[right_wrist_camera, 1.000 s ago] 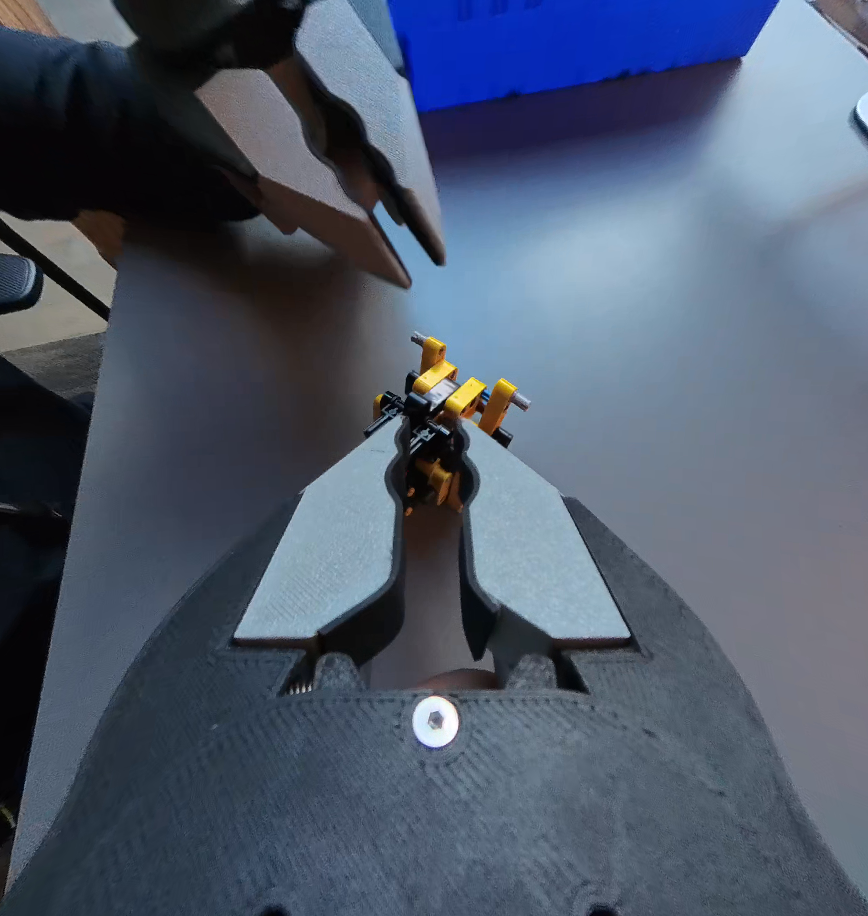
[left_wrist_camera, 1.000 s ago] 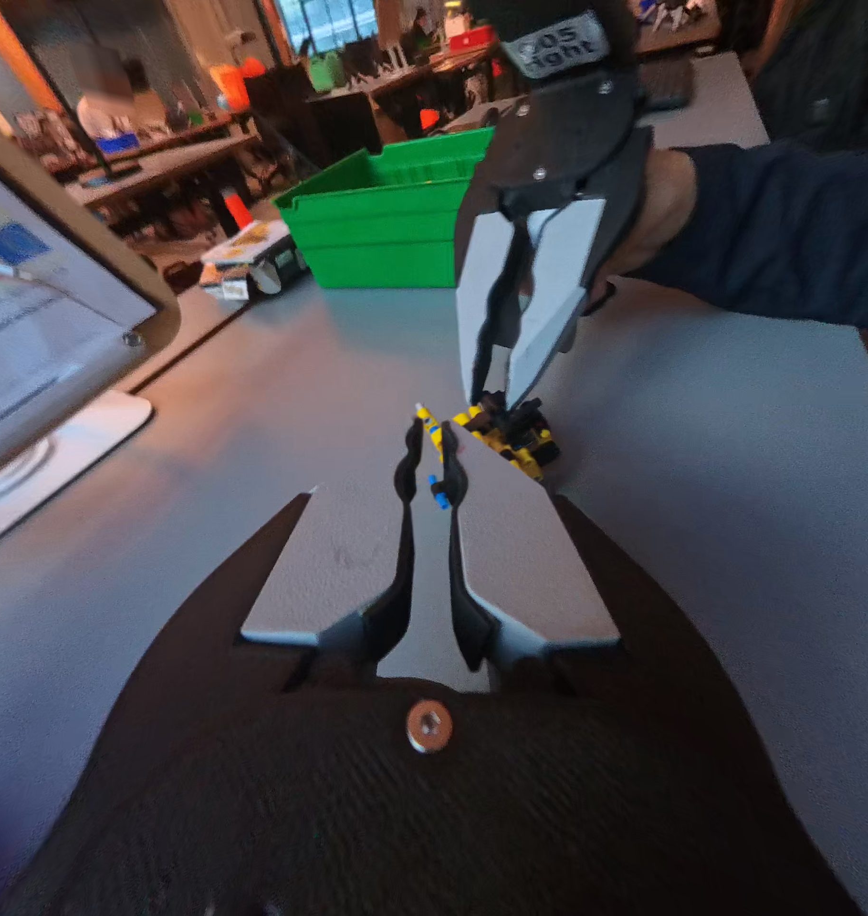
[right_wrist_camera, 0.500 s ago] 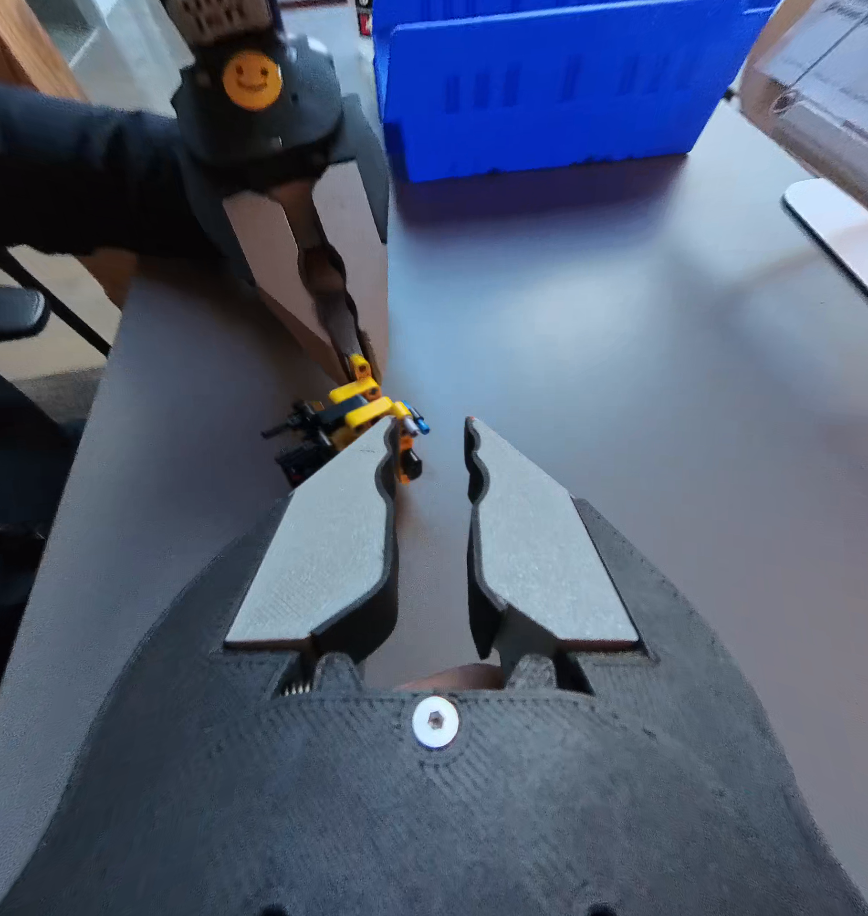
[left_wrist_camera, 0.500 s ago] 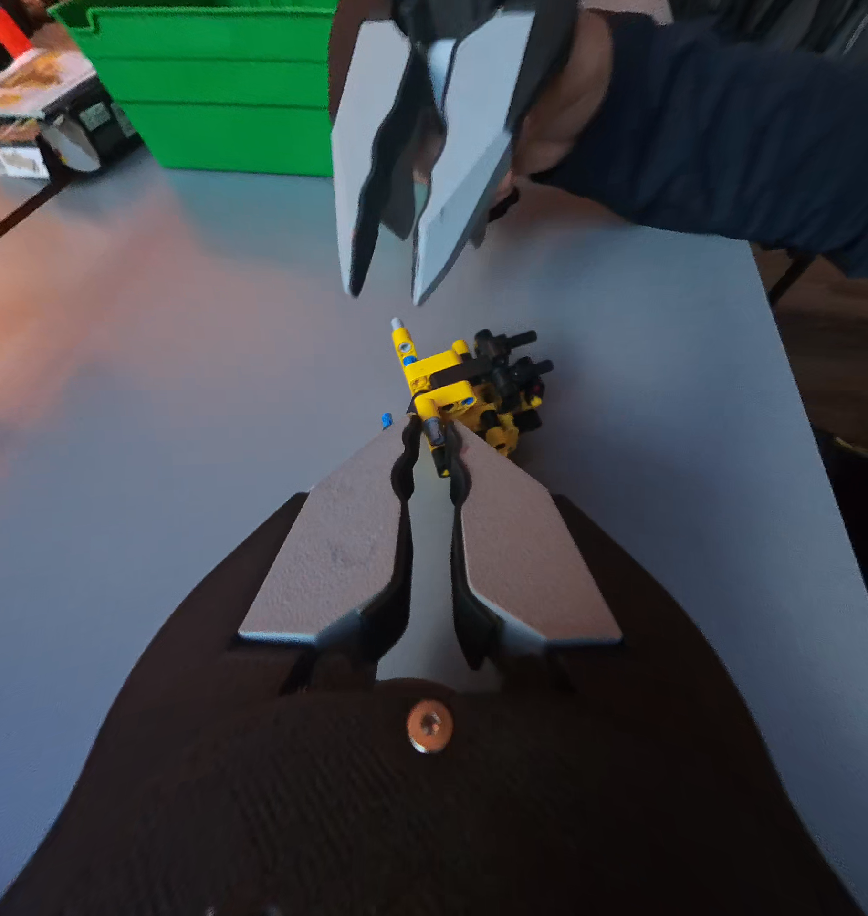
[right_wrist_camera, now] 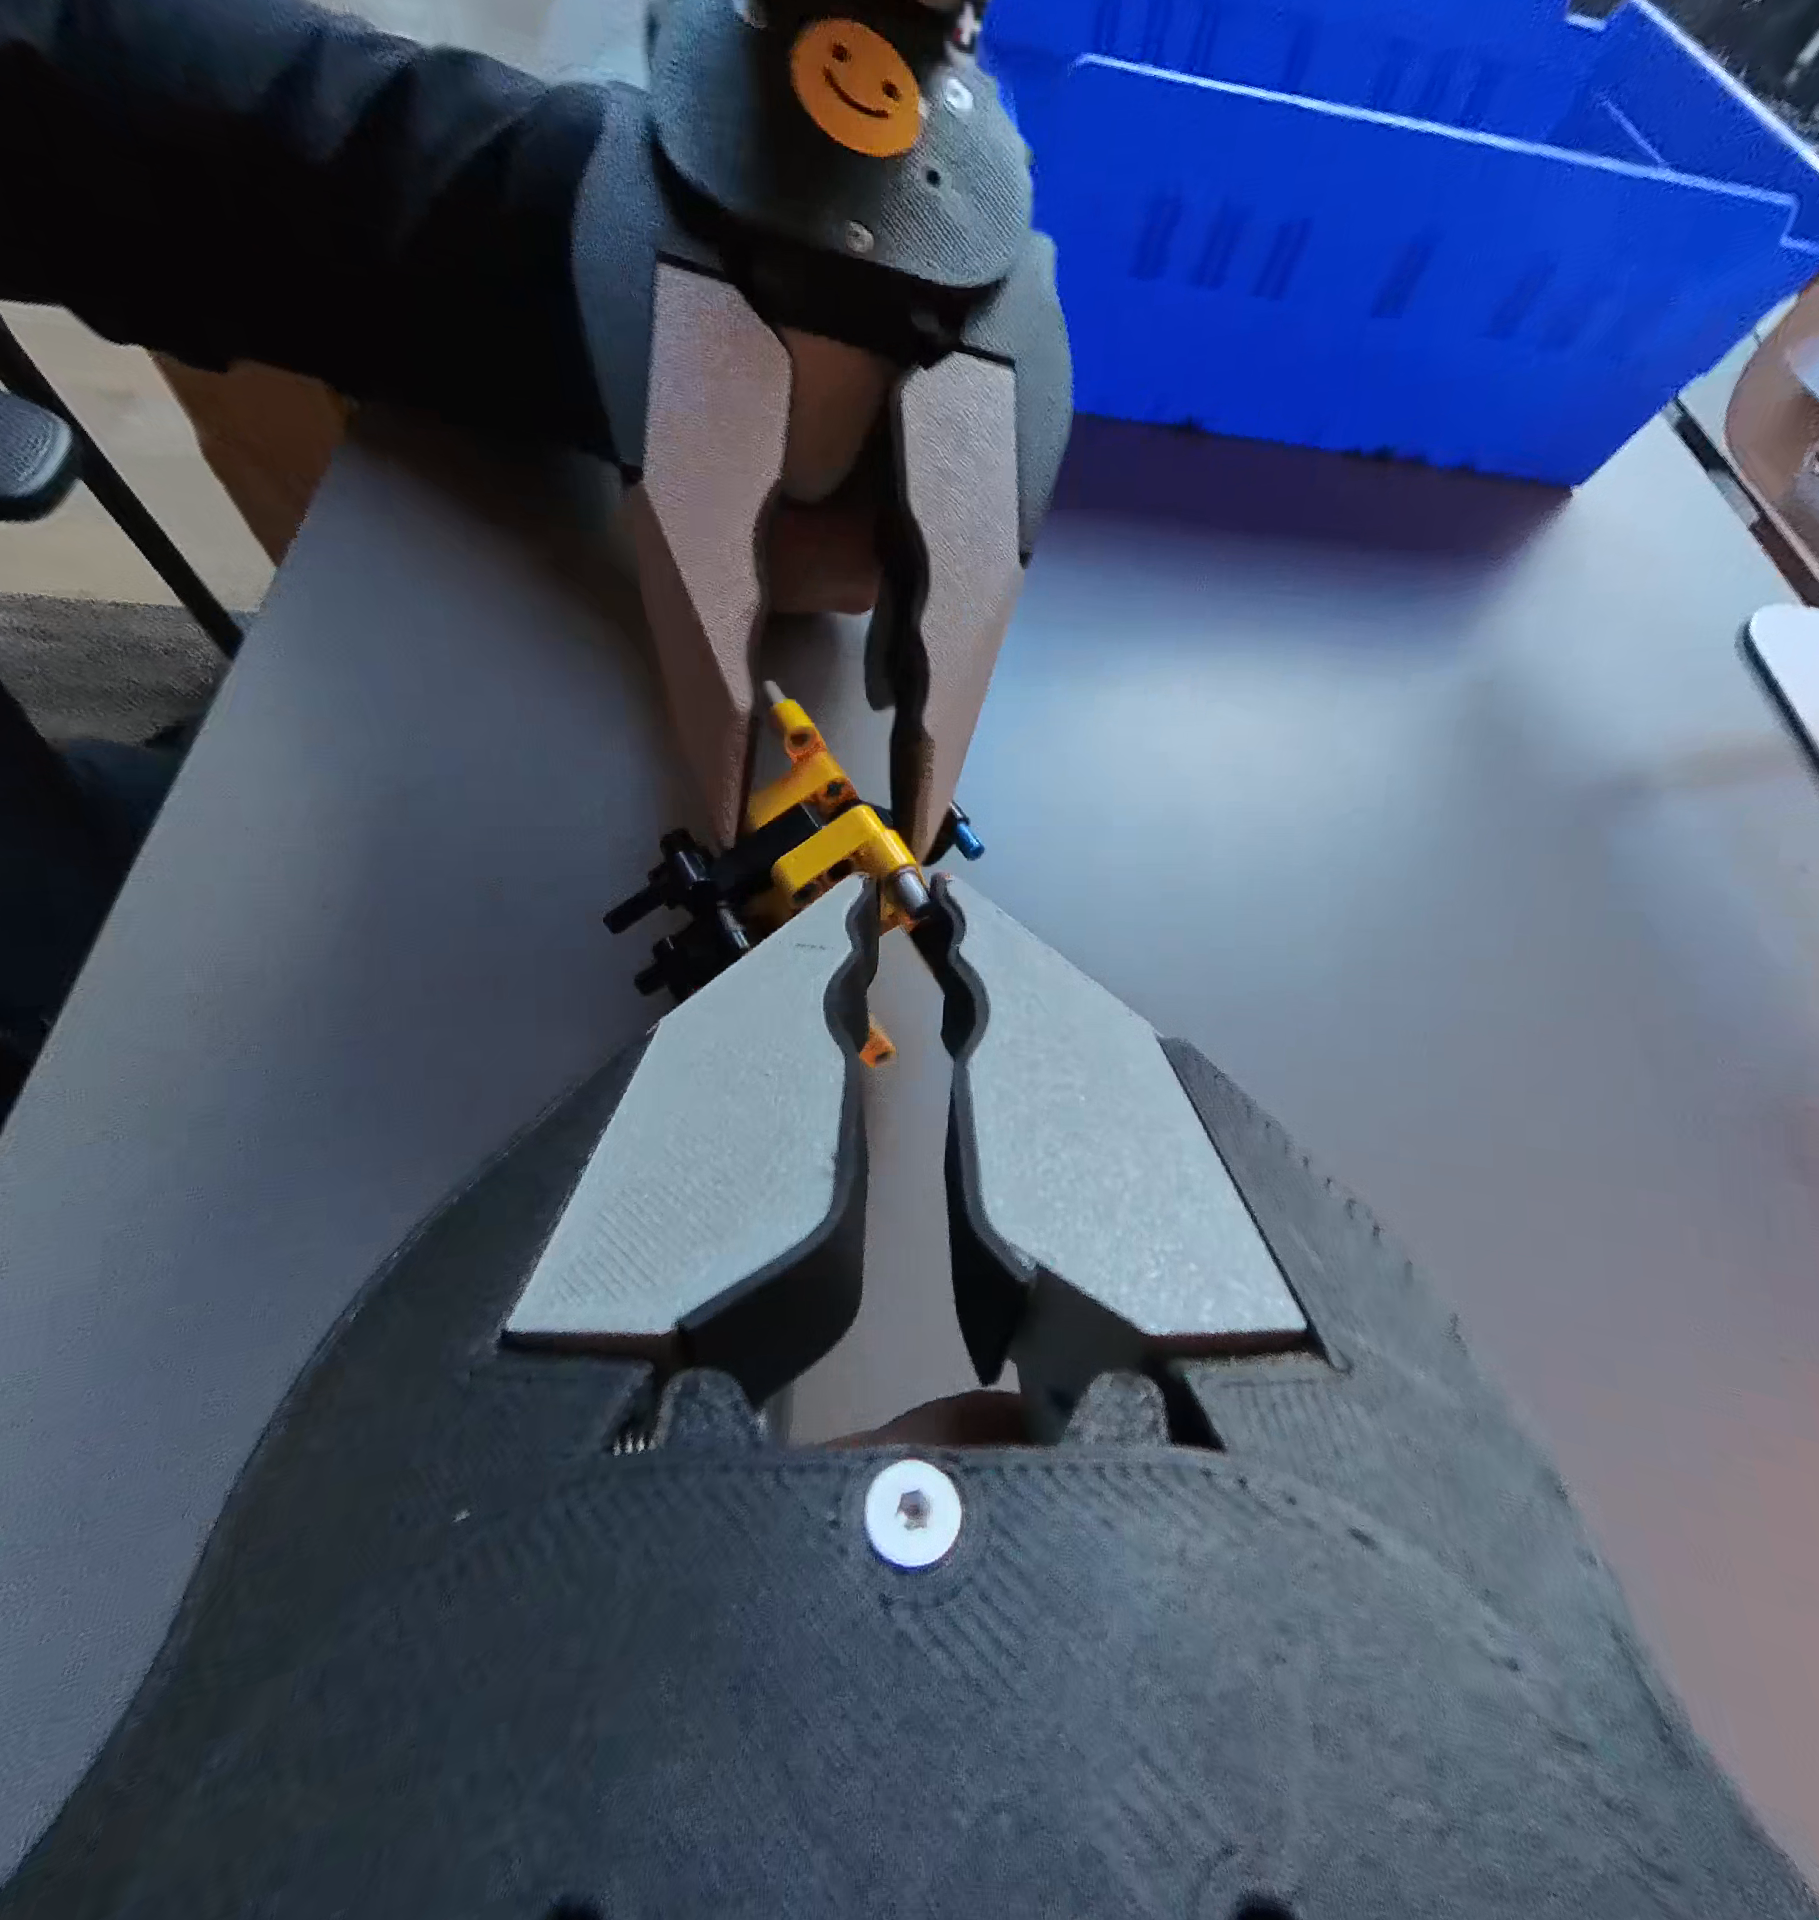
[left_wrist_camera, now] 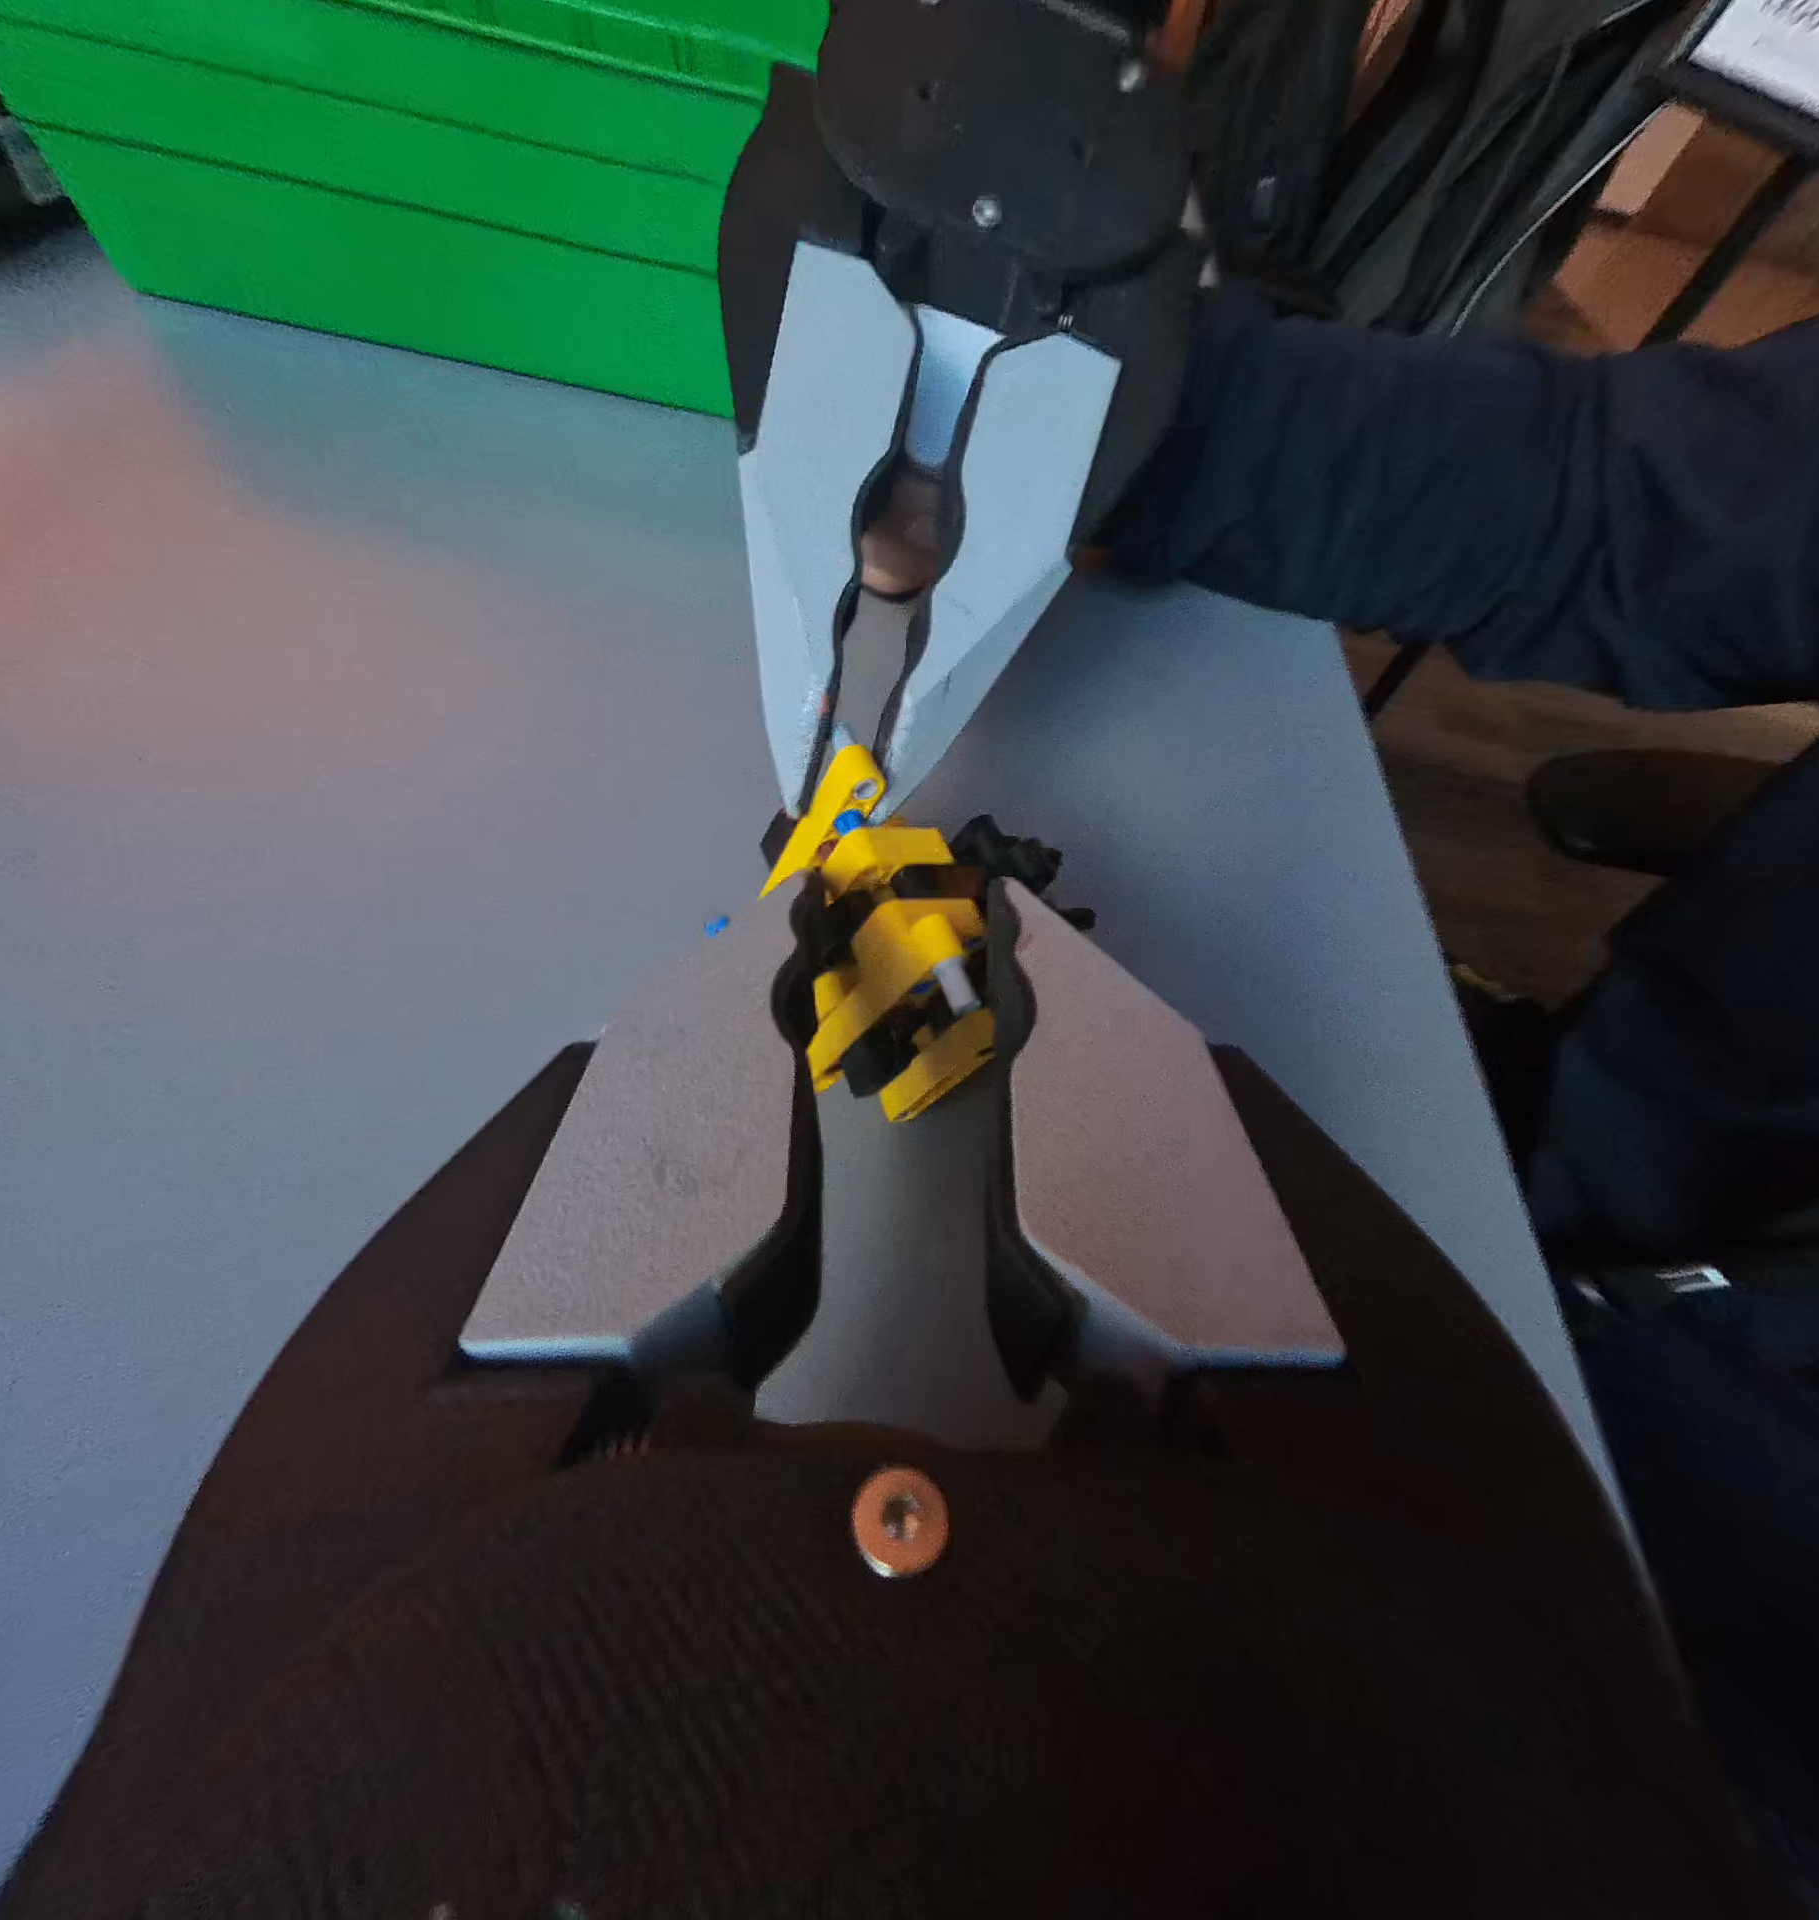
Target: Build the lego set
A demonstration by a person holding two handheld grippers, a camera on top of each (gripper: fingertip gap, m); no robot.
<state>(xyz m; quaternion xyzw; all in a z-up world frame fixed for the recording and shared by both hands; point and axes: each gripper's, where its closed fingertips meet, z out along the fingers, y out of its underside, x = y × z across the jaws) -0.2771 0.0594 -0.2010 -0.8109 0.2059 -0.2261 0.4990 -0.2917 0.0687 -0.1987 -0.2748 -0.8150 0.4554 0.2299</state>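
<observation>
- The left gripper [left_wrist_camera: 900,940] has its jaws closed in on the lego assembly [left_wrist_camera: 900,997], a yellow-and-black cluster of beams and pins held between the wavy inner edges near the tips.
- A grey axle end [left_wrist_camera: 952,985] pokes out of the yellow block toward the camera, between the two fingers.
- Just past the left gripper's tips, the assembly's black pins [left_wrist_camera: 1019,857] stick out to the right.
- A yellow beam [left_wrist_camera: 843,795] rises from the front of the assembly, straight ahead of the left tips.
- The right gripper [left_wrist_camera: 845,800] comes in from the far side, pointing down, its jaws narrowed on that yellow beam at the very tips.
- In the right wrist view, the right gripper [right_wrist_camera: 900,899] shows its tips close together around a yellow part with a grey axle end [right_wrist_camera: 907,890]; whether the pads press it firmly I cannot tell for sure.
- A small orange piece [right_wrist_camera: 877,1047] sits low in the gap between the right gripper's fingers.
- To the left of the left gripper's tips, a small blue pin [left_wrist_camera: 716,925] lies alone on the table [left_wrist_camera: 313,727].
- Beyond the right gripper, at the far left, stands a green bin [left_wrist_camera: 417,177].
- In the right wrist view, a blue bin [right_wrist_camera: 1404,270] stands beyond the left gripper, to the right.
- A dark sleeve [left_wrist_camera: 1456,488] extends right from the right gripper.
</observation>
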